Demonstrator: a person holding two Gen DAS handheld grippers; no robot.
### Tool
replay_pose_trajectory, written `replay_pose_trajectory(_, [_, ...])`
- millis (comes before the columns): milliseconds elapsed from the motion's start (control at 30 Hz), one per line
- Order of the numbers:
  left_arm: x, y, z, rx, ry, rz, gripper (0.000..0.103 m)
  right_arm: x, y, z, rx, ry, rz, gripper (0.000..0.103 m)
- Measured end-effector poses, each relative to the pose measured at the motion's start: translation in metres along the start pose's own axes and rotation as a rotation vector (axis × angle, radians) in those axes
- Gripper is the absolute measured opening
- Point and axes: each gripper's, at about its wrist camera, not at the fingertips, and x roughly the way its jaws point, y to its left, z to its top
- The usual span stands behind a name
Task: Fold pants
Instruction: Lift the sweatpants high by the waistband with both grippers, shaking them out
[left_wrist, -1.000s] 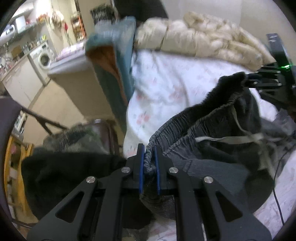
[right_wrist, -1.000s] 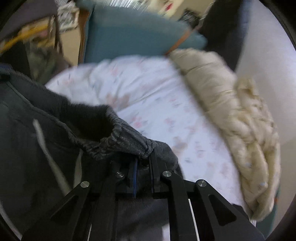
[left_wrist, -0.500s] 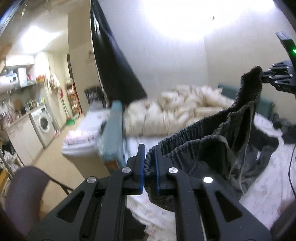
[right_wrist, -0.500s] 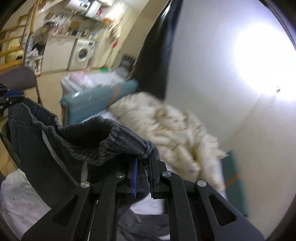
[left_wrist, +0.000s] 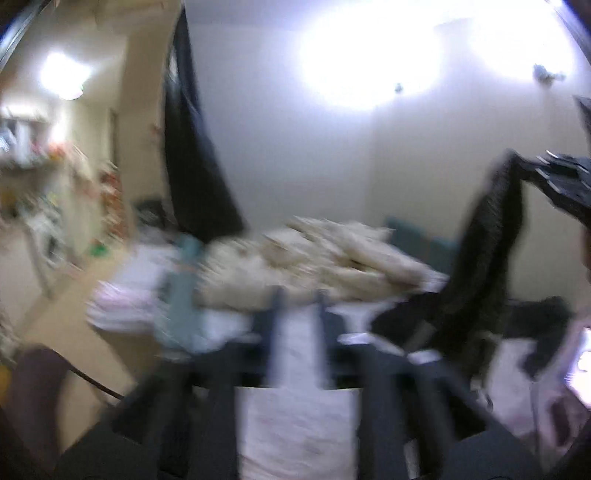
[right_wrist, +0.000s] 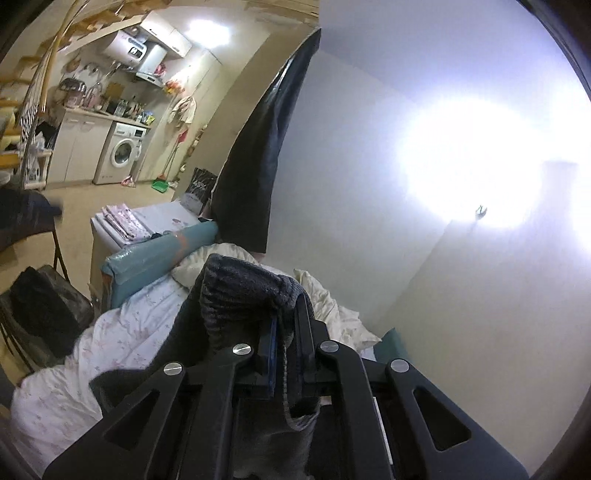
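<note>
The dark grey pants (left_wrist: 484, 258) hang from my right gripper (left_wrist: 532, 177) at the right of the blurred left wrist view, their lower part trailing on the bed. In the right wrist view my right gripper (right_wrist: 286, 343) is shut on the pants' ribbed waistband (right_wrist: 240, 288), held high above the bed. My left gripper (left_wrist: 295, 314) is open and empty, with only the floral sheet showing between its fingers.
The bed with its floral sheet (right_wrist: 122, 332) lies below, a cream duvet (left_wrist: 332, 254) bunched at its far side. A teal headboard pad (right_wrist: 159, 254), a chair with dark clothes (right_wrist: 40, 310) and a kitchen with a washing machine (right_wrist: 122, 153) are to the left.
My left gripper has let go of the waistband and opened. The pants now hang from my right gripper alone, which has lifted further.
</note>
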Motion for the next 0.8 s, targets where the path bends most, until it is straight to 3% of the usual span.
replay_pose_trajectory(33, [0.003,-0.005,-0.02,-0.012,0.007,-0.039,0.09,-0.001,0.0,-0.002,-0.001,0.006,-0.001,0.006])
replay_pose_trajectory(67, [0.005,-0.009,-0.039,-0.011,-0.002,-0.079,0.096,-0.001,0.001,-0.004,-0.003,0.01,0.001,0.006])
replay_pose_trajectory(133, [0.011,-0.028,-0.078,0.044,0.014,-0.144,0.097,-0.005,0.002,-0.006,-0.015,0.02,0.001,0.006])
replay_pose_trajectory(200, [0.025,-0.045,-0.109,0.062,0.077,-0.201,0.097,-0.013,0.0,-0.003,-0.029,0.022,-0.001,0.006])
replay_pose_trajectory(300, [0.029,-0.067,-0.138,0.062,0.104,-0.279,0.097,-0.028,-0.004,0.006,-0.041,0.005,-0.012,0.006])
replay_pose_trajectory(367, [0.027,-0.081,-0.146,0.063,0.082,-0.307,0.097,-0.039,-0.005,0.017,-0.05,-0.015,-0.021,0.006])
replay_pose_trajectory(500, [0.041,-0.104,-0.118,0.069,-0.006,-0.237,0.097,-0.059,0.002,0.042,-0.091,-0.048,-0.038,0.006])
replay_pose_trajectory(533, [0.044,-0.105,-0.107,0.06,-0.028,-0.218,0.091,-0.063,0.006,0.047,-0.105,-0.054,-0.045,0.006])
replay_pose_trajectory(567, [0.047,-0.107,-0.092,0.052,-0.051,-0.228,0.078,-0.07,0.007,0.054,-0.119,-0.062,-0.054,0.006])
replay_pose_trajectory(600, [0.05,-0.107,-0.082,0.058,-0.045,-0.247,0.035,-0.073,0.007,0.057,-0.123,-0.065,-0.064,0.006])
replay_pose_trajectory(633, [0.052,-0.107,-0.07,0.06,-0.031,-0.248,0.013,-0.078,0.006,0.06,-0.121,-0.069,-0.076,0.006])
replay_pose_trajectory(667, [0.049,-0.104,-0.058,0.05,-0.034,-0.241,0.013,-0.084,0.002,0.064,-0.112,-0.074,-0.087,0.006])
replay_pose_trajectory(800, [-0.004,-0.082,-0.002,0.053,-0.19,-0.14,0.01,-0.103,-0.028,0.073,-0.054,-0.092,-0.159,0.006])
